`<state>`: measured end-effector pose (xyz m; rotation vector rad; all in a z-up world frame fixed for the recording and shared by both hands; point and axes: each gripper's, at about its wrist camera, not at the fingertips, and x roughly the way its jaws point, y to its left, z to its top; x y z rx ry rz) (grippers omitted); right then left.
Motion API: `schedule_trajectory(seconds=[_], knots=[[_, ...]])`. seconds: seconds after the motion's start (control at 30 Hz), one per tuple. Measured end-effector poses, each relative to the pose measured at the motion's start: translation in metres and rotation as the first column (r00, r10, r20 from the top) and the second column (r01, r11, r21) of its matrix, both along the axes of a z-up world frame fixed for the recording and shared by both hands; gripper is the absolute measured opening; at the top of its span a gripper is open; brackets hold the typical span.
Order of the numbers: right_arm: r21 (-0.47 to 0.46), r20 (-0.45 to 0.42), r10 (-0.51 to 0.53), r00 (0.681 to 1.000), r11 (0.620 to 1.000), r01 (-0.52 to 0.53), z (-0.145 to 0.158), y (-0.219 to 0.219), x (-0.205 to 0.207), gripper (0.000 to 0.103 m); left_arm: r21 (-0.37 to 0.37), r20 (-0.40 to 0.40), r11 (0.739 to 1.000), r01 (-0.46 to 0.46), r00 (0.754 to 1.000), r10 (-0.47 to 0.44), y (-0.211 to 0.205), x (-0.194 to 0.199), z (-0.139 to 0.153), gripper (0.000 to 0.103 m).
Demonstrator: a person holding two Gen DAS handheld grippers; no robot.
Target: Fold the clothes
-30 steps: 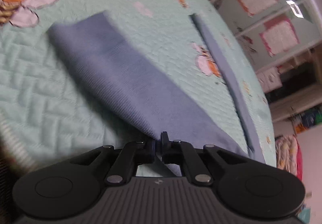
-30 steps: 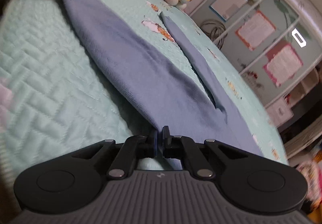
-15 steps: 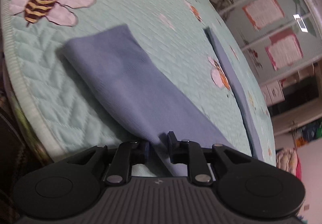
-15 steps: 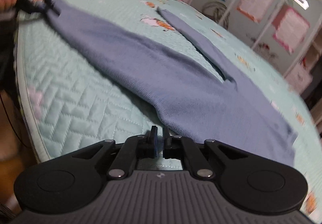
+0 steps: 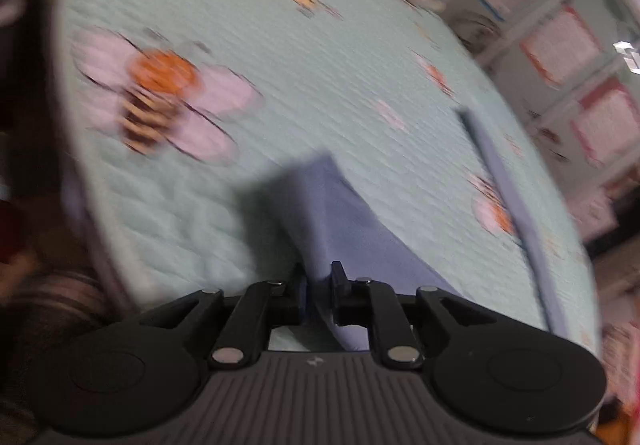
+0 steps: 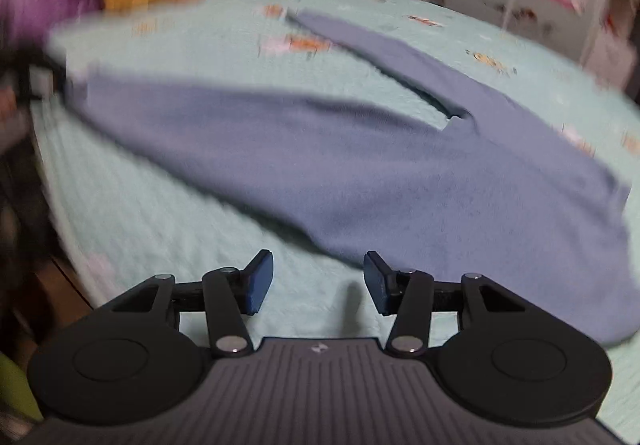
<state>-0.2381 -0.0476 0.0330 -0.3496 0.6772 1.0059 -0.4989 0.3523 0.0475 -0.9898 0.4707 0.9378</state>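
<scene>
We have the blue top [image 6: 360, 173] spread flat across the bed [image 6: 168, 229], one sleeve [image 6: 384, 53] lying out beside it. Our right gripper [image 6: 318, 277] has just been opening; its jaws stand apart with nothing between them. Our left gripper [image 5: 318, 285], slightly parted, has the hem between its jaws, though whether it presses we cannot tell. We judge we are laying out; next comes taking the sleeve and folding it inward
</scene>
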Motion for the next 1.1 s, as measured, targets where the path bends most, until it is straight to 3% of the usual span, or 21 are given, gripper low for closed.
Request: schedule_trajectory(seconds=[0.07,0.17,0.2,0.23,0.33,0.43,0.5,0.6,0.67,0.77,0.83,0.93,1.03,1.1], knots=[[0.099,-0.085,-0.053,0.995,0.993,0.061,0.006,-0.009,0.013,0.050,0.051,-0.011,0.999,0.015,1.000,-0.014,-0.005,0.004,0.012,0.024],[0.199,-0.176,-0.121,0.977,0.968,0.155,0.007,-0.010,0.040,0.034,0.128,-0.016,0.967,0.222,0.975,-0.222,-0.026,0.037,0.027,0.029],[0.221,-0.203,-0.138,0.970,0.958,0.182,0.005,-0.008,0.050,0.025,0.152,-0.022,0.945,0.289,0.957,-0.289,-0.032,0.048,0.032,0.034],[0.232,-0.218,-0.152,0.964,0.951,0.203,0.003,-0.005,0.060,0.024,0.177,-0.029,0.918,0.354,0.934,-0.355,-0.039,0.059,0.038,0.035],[0.254,-0.256,-0.192,0.947,0.932,0.258,-0.004,0.005,0.088,0.023,0.227,-0.080,0.802,0.553,0.831,-0.550,-0.065,0.109,0.039,0.037],[0.281,-0.308,-0.212,0.927,0.911,0.301,-0.007,0.014,0.116,0.023,0.261,-0.118,0.720,0.643,0.762,-0.637,-0.082,0.151,0.032,0.039],[0.298,-0.326,-0.220,0.919,0.899,0.321,-0.007,0.019,0.132,0.023,0.258,-0.158,0.690,0.676,0.734,-0.660,-0.085,0.169,0.018,0.040],[0.320,-0.342,-0.228,0.912,0.884,0.341,-0.010,0.032,0.153,0.023,0.210,-0.251,0.698,0.685,0.728,-0.638,-0.077,0.179,-0.013,0.035],[0.293,-0.351,-0.229,0.908,0.894,0.339,-0.021,0.047,0.166,0.023,0.237,-0.237,0.697,0.677,0.736,-0.634,-0.072,0.172,-0.023,0.033],[0.214,-0.337,-0.225,0.914,0.927,0.307,-0.048,0.073,0.174,0.021,0.258,-0.262,0.694,0.672,0.740,-0.619,-0.068,0.165,-0.024,0.016],[0.202,-0.279,-0.212,0.937,0.940,0.273,-0.045,0.080,0.170,0.021,0.243,-0.259,0.715,0.656,0.754,-0.604,-0.060,0.162,-0.024,0.008],[0.161,-0.197,-0.193,0.961,0.961,0.226,-0.038,0.087,0.164,0.020,0.219,-0.227,0.731,0.646,0.763,-0.605,-0.046,0.167,-0.024,0.006],[0.156,-0.164,-0.203,0.965,0.961,0.228,-0.023,0.088,0.153,0.021,0.219,-0.210,0.740,0.636,0.771,-0.601,-0.042,0.172,-0.017,0.006],[0.207,-0.150,-0.142,0.978,0.963,0.172,-0.008,0.091,0.134,0.021,0.253,-0.214,0.724,0.641,0.767,-0.605,-0.046,0.166,-0.010,0.010]])
